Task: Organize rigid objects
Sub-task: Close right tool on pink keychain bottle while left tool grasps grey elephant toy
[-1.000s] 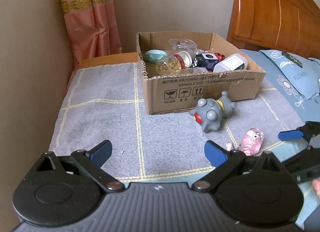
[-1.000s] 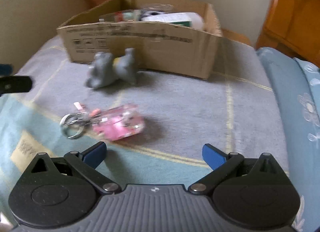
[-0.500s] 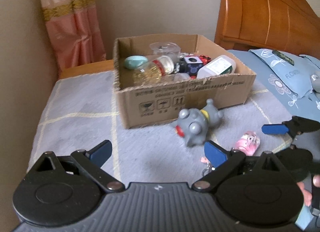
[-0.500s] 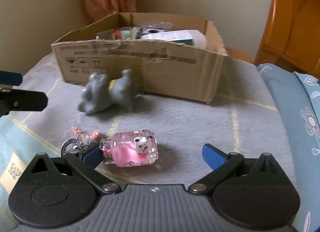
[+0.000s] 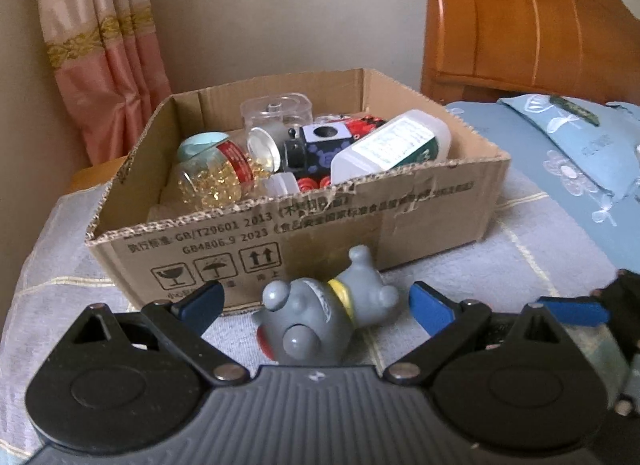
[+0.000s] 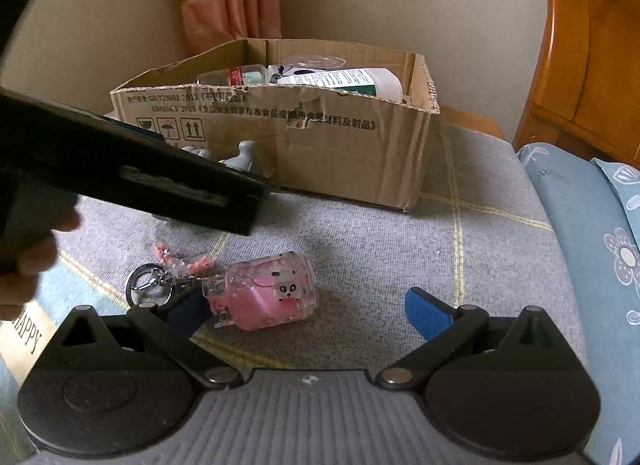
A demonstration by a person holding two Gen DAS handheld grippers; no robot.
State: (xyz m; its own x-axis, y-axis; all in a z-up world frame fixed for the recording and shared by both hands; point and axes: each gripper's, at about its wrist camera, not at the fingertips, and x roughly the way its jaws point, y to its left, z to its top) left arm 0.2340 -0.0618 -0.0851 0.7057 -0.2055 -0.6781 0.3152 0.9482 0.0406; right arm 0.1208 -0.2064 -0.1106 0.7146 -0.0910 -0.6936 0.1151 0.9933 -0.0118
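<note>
A grey toy figure (image 5: pixel 320 317) with a yellow collar lies on the grey blanket in front of the cardboard box (image 5: pixel 304 233). My left gripper (image 5: pixel 316 305) is open, its blue fingertips on either side of the toy without touching it. A pink transparent keychain bottle (image 6: pixel 266 293) with a metal ring lies on the blanket. My right gripper (image 6: pixel 308 311) is open around it, the left fingertip (image 6: pixel 188 309) close to its cap end. The box (image 6: pixel 280 133) holds a jar of yellow capsules (image 5: pixel 216 177), a white bottle (image 5: pixel 392 141) and other items.
The left gripper's body (image 6: pixel 132 173) crosses the right wrist view and hides most of the toy. A wooden headboard (image 5: pixel 528 21) and blue flowered bedding (image 5: pixel 568 161) lie right. A pink curtain (image 5: pixel 104 49) hangs at the back left.
My left gripper moved forward and right until the grey toy sits between its fingers. My right gripper moved closer to the pink keychain bottle, which now lies between its fingers.
</note>
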